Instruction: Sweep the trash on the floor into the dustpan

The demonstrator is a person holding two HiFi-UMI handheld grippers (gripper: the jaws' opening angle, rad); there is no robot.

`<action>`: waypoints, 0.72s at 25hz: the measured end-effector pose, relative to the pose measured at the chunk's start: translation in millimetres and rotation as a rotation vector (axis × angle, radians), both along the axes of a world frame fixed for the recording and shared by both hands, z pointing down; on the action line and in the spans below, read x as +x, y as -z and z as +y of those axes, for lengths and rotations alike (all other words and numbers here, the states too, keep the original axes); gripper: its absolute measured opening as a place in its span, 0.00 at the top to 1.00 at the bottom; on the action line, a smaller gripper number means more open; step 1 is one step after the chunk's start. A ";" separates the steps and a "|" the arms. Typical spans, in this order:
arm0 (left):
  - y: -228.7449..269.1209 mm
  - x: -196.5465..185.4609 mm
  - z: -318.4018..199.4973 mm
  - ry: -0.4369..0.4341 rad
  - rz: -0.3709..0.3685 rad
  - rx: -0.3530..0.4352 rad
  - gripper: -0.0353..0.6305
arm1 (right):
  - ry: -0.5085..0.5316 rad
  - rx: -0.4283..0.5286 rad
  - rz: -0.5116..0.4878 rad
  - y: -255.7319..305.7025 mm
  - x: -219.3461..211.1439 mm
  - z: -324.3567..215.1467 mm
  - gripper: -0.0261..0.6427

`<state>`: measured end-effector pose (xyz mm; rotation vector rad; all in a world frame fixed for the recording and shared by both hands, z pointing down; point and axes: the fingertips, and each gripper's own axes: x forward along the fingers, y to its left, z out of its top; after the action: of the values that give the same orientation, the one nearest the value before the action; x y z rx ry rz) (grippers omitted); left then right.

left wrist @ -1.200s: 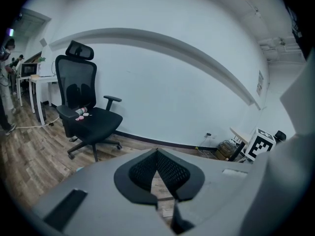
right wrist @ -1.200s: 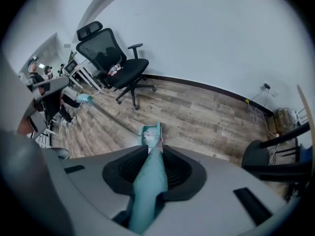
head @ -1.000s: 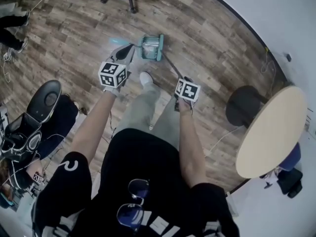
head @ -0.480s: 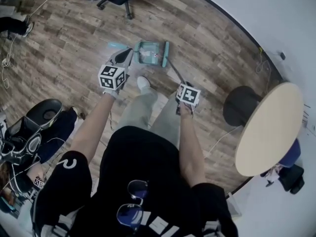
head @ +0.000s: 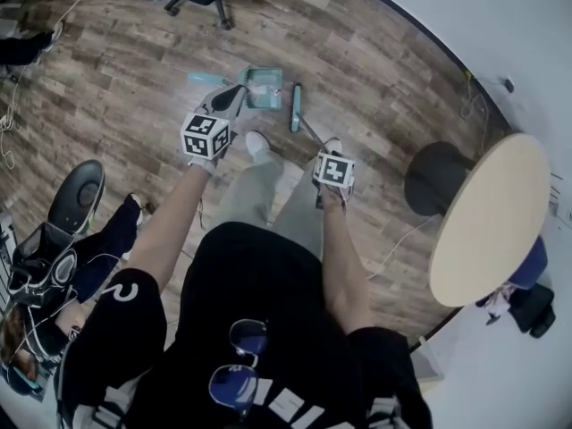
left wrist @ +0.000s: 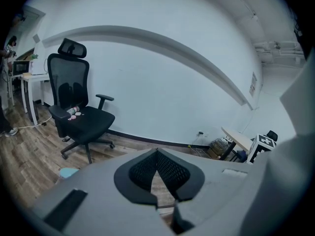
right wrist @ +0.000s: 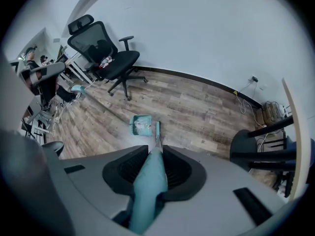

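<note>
R gripper (right wrist: 156, 154) is squeezing the teal broom stick (right wrist: 150, 191). It's prob. light & stiff, so holding high up is working OK. The broom head (head: 295, 107) is sitting just beside the dustpan (head: 249, 88) on the floor. L gripper (left wrist: 157, 154) is pinching shut w/ nothing in it.

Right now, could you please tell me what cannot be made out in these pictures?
Scraps in the dustpan: too small in head view and right gripper view to identify.
Items on the chair seat: too small, left gripper view.
Dustpan in left gripper view: unseen; the left tool fills the lower picture.
</note>
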<state>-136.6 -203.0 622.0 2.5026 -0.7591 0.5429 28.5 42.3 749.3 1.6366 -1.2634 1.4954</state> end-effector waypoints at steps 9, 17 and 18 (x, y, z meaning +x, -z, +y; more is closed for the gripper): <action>40.6 -37.3 9.6 0.065 0.008 0.016 0.95 | 0.119 0.040 -0.063 18.3 -29.0 -24.0 0.83; 70.5 -65.1 23.9 0.146 0.007 0.030 0.95 | 0.251 0.085 0.018 66.9 -2.7 -55.7 0.83; 74.9 -63.4 25.9 0.153 0.009 0.036 0.95 | 0.258 0.105 0.015 73.4 2.3 -59.2 0.83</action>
<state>-200.0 -177.1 547.1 2.4514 -0.9551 0.4681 30.8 -16.9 675.9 1.4801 -1.5030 1.2769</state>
